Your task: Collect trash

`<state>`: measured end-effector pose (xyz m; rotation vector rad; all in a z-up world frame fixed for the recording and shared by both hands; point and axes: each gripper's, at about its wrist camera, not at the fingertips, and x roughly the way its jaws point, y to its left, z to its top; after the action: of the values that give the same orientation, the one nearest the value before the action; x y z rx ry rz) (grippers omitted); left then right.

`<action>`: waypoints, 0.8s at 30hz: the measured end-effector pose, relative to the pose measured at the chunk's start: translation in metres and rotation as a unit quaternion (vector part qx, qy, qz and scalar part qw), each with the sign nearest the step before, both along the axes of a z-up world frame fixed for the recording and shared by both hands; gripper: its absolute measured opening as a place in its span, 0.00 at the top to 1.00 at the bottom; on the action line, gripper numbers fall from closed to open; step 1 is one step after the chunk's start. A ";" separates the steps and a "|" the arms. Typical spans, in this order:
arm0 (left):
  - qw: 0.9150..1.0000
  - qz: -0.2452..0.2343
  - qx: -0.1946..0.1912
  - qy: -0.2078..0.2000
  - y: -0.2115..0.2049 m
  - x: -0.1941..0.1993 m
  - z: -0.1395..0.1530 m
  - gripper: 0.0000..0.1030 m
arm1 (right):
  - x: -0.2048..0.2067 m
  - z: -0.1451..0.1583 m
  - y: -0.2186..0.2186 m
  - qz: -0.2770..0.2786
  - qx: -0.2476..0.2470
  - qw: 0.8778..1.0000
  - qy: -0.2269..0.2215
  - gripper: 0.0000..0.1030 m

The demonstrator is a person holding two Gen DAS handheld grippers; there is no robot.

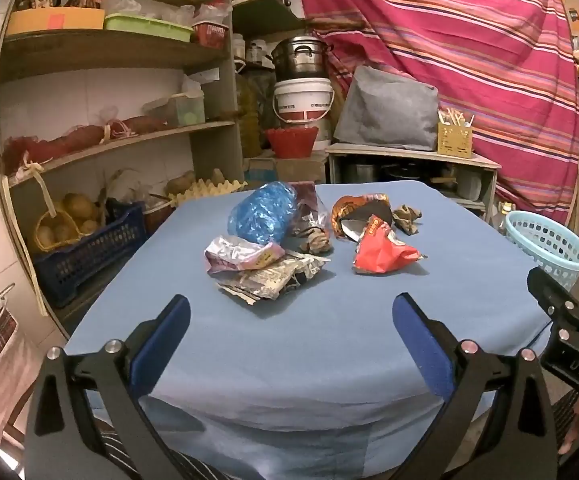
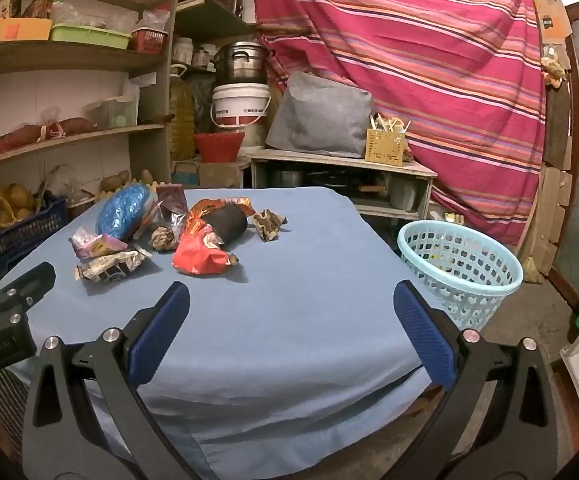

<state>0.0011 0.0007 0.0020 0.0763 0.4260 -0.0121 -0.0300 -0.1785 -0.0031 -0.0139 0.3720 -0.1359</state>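
Trash lies on a table with a blue cloth (image 1: 289,332) (image 2: 289,320): a red wrapper (image 1: 381,254) (image 2: 199,256), a blue plastic bag (image 1: 261,214) (image 2: 123,210), a pink and silver wrapper (image 1: 237,256) (image 2: 93,246), a flat silver wrapper (image 1: 273,280) (image 2: 109,268), an orange and black packet (image 1: 359,210) (image 2: 221,216) and crumpled brown paper (image 1: 407,218) (image 2: 269,222). A light blue basket (image 1: 545,246) (image 2: 459,268) stands to the table's right. My left gripper (image 1: 291,316) and right gripper (image 2: 291,304) are open and empty over the near edge.
Shelves (image 1: 101,140) with boxes, sacks and a dark blue crate (image 1: 89,256) of potatoes stand to the left. A low wooden shelf (image 2: 341,160), buckets and a pot stand behind the table. A striped cloth (image 1: 469,60) hangs at the back.
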 end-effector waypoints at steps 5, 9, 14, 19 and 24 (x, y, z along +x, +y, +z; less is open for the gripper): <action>1.000 -0.002 -0.002 0.000 0.005 0.001 0.000 0.04 | 0.006 0.002 0.003 0.002 0.000 1.000 0.003 0.04; 1.000 -0.002 -0.003 0.000 0.005 0.000 0.001 0.04 | 0.004 0.004 0.004 0.003 -0.001 1.000 0.002 0.04; 1.000 -0.005 -0.002 0.002 0.006 0.002 0.002 0.04 | 0.004 0.002 0.004 0.002 -0.002 1.000 0.002 0.04; 1.000 -0.007 -0.001 0.001 0.007 0.005 0.004 0.04 | 0.004 0.004 0.005 0.002 -0.002 1.000 0.002 0.04; 1.000 -0.004 -0.001 -0.001 0.004 0.002 0.005 0.04 | 0.004 0.003 0.004 0.002 -0.003 1.000 0.001 0.04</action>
<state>0.0027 0.0048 0.0073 0.0754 0.4237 -0.0200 -0.0259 -0.1746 -0.0002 -0.0201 0.3744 -0.1322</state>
